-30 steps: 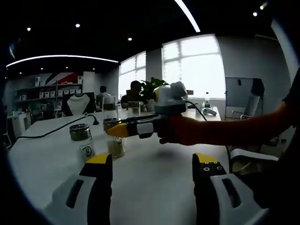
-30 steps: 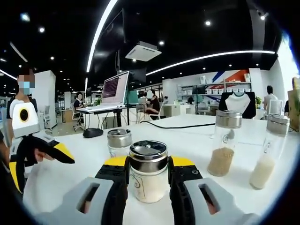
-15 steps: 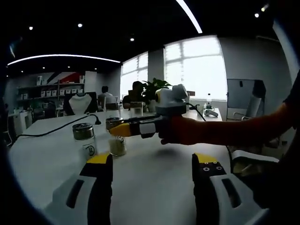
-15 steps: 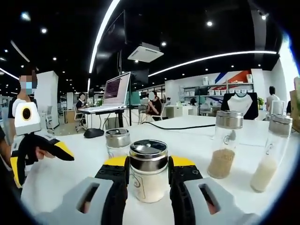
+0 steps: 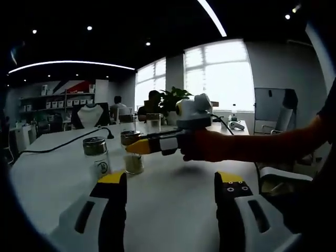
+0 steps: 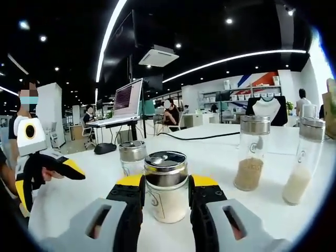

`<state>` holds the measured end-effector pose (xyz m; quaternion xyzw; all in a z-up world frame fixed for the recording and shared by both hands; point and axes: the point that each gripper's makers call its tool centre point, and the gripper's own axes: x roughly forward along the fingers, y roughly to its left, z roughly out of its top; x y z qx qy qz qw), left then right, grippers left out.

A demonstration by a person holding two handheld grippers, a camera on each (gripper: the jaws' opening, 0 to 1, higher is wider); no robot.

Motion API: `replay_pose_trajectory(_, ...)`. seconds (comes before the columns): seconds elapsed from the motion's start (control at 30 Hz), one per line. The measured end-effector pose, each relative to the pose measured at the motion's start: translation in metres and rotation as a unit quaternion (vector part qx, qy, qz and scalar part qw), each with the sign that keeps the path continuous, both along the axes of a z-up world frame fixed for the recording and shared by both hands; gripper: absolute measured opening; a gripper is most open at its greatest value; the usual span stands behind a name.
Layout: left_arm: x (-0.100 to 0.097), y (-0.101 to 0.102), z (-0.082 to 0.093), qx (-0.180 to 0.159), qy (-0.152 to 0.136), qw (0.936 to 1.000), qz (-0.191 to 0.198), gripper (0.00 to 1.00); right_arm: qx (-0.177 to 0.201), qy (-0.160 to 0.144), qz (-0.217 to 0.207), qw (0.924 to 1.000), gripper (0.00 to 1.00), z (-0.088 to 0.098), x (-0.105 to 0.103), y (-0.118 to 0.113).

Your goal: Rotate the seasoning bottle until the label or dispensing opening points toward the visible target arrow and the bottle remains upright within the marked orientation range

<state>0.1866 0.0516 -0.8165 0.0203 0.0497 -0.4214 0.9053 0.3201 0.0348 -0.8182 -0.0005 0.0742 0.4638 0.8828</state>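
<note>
A white desk in an open office carries several glass seasoning bottles with metal caps. In the right gripper view, the right tongs have their yellow-tipped jaws closed against both sides of the nearest bottle, a short one part-filled with pale powder. It stands upright on the desk, close to the near edge. Just behind it stands a second short bottle. Further right stand two taller ones well apart from it: one holding brown grains, one holding white powder.

The left tongs hang above bare desk with jaws spread wide and nothing between them. In the left gripper view, the right tongs reach across from the right, held by a person's hand, their yellow tip meeting a bottle on the far side of the desk. A black cable trails across the far desk, and a laptop sits on a stand beyond.

No target arrow or marked range can be made out on the desk. The grasp looks settled, so the turning step seems to be in hand. The next move likely calls for a slow twist about the bottle's upright axis, keeping its base flat on the desk so it does not tip.
</note>
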Motion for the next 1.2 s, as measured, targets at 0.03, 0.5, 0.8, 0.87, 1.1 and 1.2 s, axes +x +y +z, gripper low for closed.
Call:
replay_pose_trajectory(0.03, 0.000, 0.000, 0.000, 0.001, 0.000, 1.0000, 0.000, 0.72, -0.002, 0.001, 0.002, 1.0000, 0.31, 0.000, 0.000, 0.000)
replay_pose_trajectory(0.5, 0.001, 0.004, 0.004, -0.015, -0.003, 0.9999, 0.002, 0.75, -0.001, -0.029, -0.027, 0.9992, 0.49, 0.033, -0.016, -0.019)
replay_pose_trajectory(0.8, -0.002, 0.001, 0.002, -0.006, -0.003, 1.0000, -0.005, 0.76, 0.001, -0.070, -0.071, 0.9950, 0.39, 0.058, 0.001, -0.046)
replay_pose_trajectory(0.87, -0.003, 0.001, 0.001, 0.002, -0.003, 1.0000, -0.003, 0.76, 0.001, -0.072, -0.082, 0.9941, 0.38, 0.058, 0.008, -0.051)
replay_pose_trajectory(1.1, -0.005, 0.000, 0.003, 0.008, -0.008, 0.9999, -0.005, 0.76, -0.001, -0.055, -0.137, 0.9890, 0.35, 0.051, 0.042, -0.073)
replay_pose_trajectory(1.2, -0.003, 0.002, 0.002, 0.009, -0.006, 0.9999, -0.001, 0.76, -0.020, -0.080, -0.159, 0.9839, 0.29, 0.050, 0.055, -0.081)
